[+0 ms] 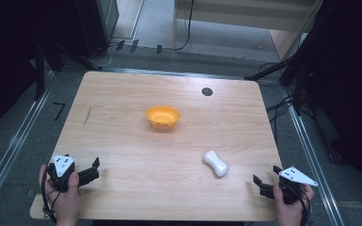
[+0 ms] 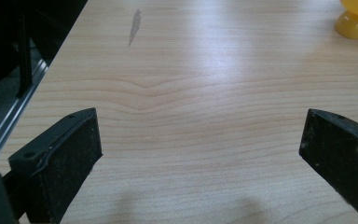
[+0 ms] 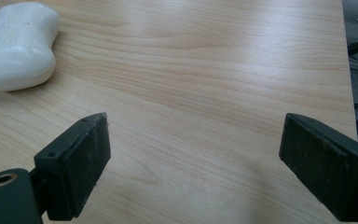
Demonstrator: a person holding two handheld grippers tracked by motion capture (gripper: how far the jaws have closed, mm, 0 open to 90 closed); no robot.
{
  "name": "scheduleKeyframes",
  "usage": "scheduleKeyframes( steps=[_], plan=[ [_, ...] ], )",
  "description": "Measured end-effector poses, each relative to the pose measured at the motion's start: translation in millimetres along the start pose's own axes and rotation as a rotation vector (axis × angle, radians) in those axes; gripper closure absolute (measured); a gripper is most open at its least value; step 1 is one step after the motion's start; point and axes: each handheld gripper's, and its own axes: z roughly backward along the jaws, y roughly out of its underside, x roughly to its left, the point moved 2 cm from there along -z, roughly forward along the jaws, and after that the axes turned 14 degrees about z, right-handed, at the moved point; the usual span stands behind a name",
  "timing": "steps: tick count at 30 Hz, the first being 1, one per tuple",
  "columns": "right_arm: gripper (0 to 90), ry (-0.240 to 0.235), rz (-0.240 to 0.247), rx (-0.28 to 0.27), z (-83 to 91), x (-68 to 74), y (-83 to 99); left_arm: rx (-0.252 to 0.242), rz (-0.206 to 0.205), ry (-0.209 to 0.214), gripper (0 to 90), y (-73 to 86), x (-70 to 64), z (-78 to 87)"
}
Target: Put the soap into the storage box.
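Hand-held gripper [image 2: 200,154] — jaws wide, empty

The white soap bar [image 3: 18,44] near the table's right edge carries embossed lettering on its top face, too faint to make out. On the floor off the table's left edge, black tape [image 1: 59,110] forms something like a 7.

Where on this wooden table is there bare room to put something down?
Almost everywhere. The light wooden table is bare left of the small orange bowl, behind it towards the far edge, and between the left gripper and the white waisted soap bar. Tightest: between soap and right gripper.
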Motion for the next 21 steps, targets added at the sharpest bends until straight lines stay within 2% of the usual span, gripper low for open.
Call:
scheduleKeyframes(
  steps=[5,11,13,15,17,21],
  plan=[
    [10.2,-0.008,0.007,-0.015,0.6,-0.2,0.1,0.003,-0.005,-0.002,0.0,0.0,-0.2,-0.3],
    [9.9,-0.014,0.019,0.009,-1.0,0.7,-0.4,0.008,-0.021,-0.007,0.0,0.3,-1.7,-1.1],
    [8.4,-0.056,0.081,0.066,-3.4,7.8,-3.1,0.006,-0.01,-0.01,0.0,0.1,-1.1,-0.8],
    [7.3,-0.065,0.119,0.091,-3.9,12.7,-6.2,0.007,-0.01,-0.008,0.0,0.1,-1.1,-0.8],
    [6.7,-0.071,0.124,0.092,-4.6,14.5,-8.0,0.005,-0.013,-0.009,0.0,0.1,-1.2,-0.9],
    [5.4,-0.107,0.132,0.131,-9.1,19.5,-17.5,0.001,-0.015,-0.012,0.0,0.3,-1.6,-0.5]
  ],
)
